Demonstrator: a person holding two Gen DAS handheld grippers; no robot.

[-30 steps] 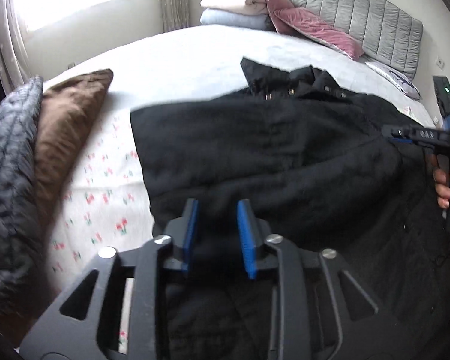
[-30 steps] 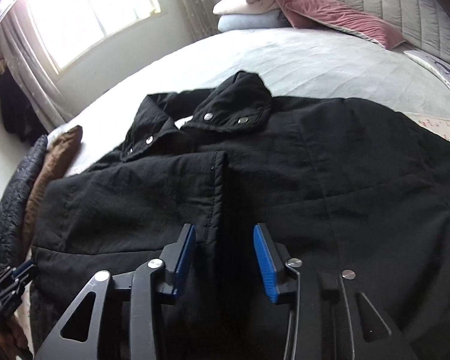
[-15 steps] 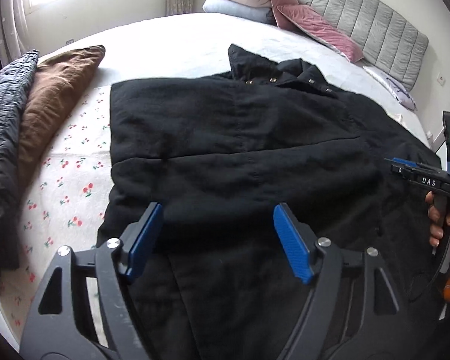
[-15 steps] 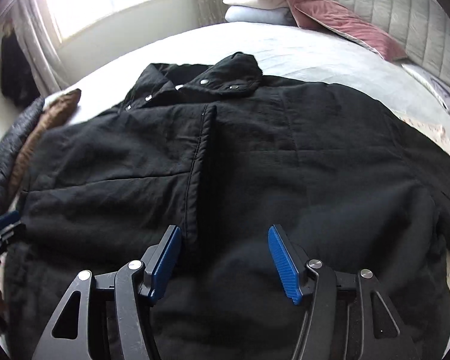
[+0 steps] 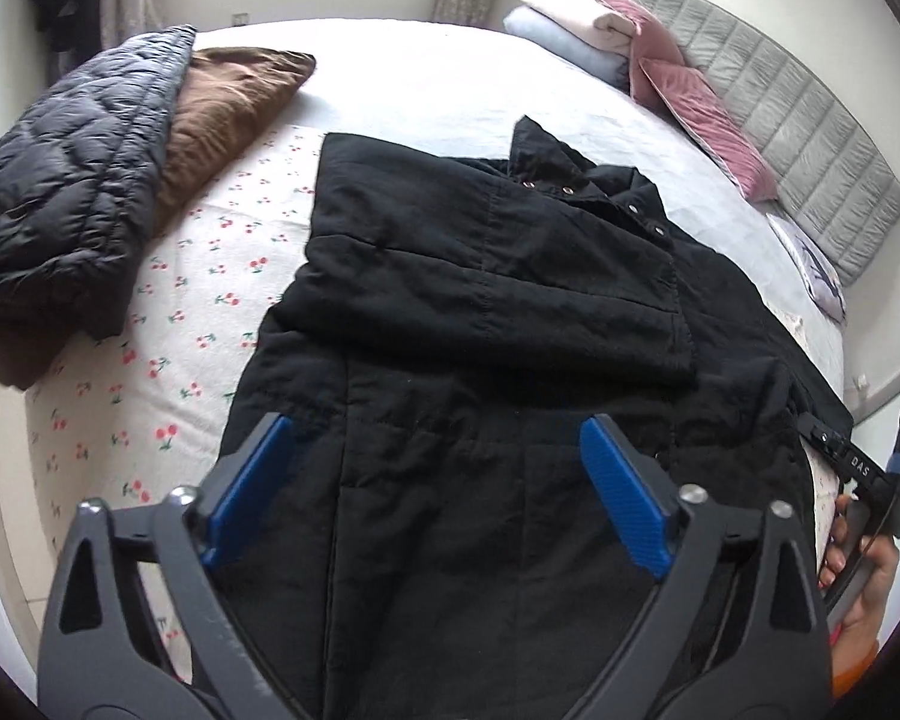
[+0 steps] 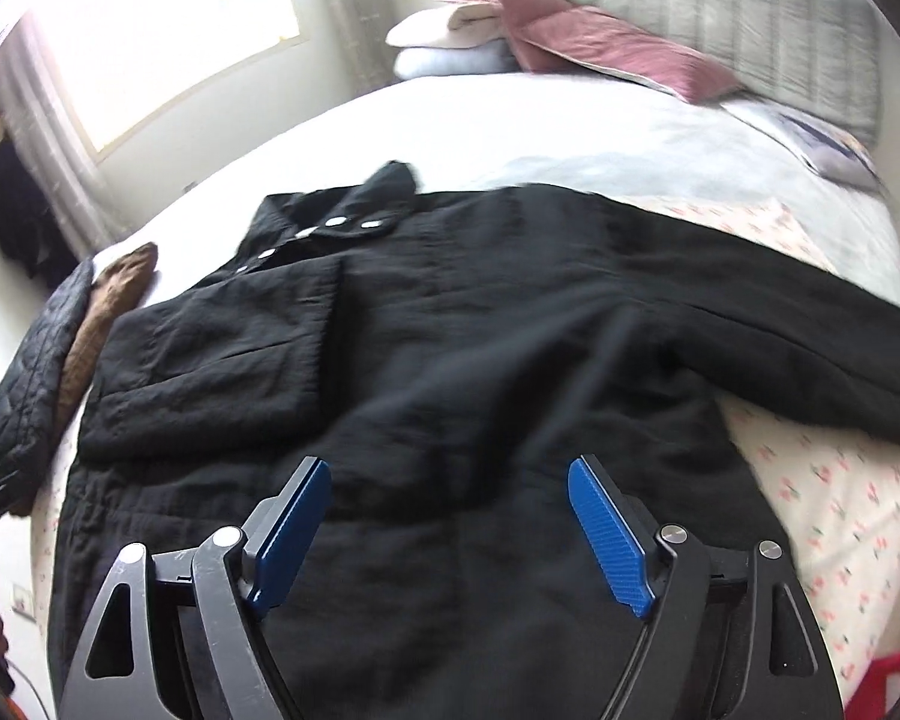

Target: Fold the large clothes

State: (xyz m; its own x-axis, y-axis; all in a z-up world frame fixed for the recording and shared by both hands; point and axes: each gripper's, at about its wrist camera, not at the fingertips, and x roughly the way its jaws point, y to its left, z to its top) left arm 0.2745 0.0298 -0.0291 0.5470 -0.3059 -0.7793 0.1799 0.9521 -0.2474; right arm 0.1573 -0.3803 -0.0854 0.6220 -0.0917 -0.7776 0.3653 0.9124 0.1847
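A large black jacket lies spread on the bed, collar with metal snaps towards the headboard. One sleeve is folded across its front. The other sleeve stretches out to the right over the flowered sheet. My left gripper hovers above the jacket's lower part, its jaws opening wide with nothing pinched between the blue pads. My right gripper hangs over the jacket's middle, jaws also opening, free of the cloth. A hand holding the right gripper shows at the edge of the left wrist view.
A dark quilted jacket and a brown garment lie folded at the bed's left side. Folded blankets and pink pillows sit by the grey headboard. The cherry-print sheet lies under the jacket.
Both grippers went from a narrow gap to wide open. Both pulled back and up from the jacket, so more of it and the bed shows. The left view rolled.
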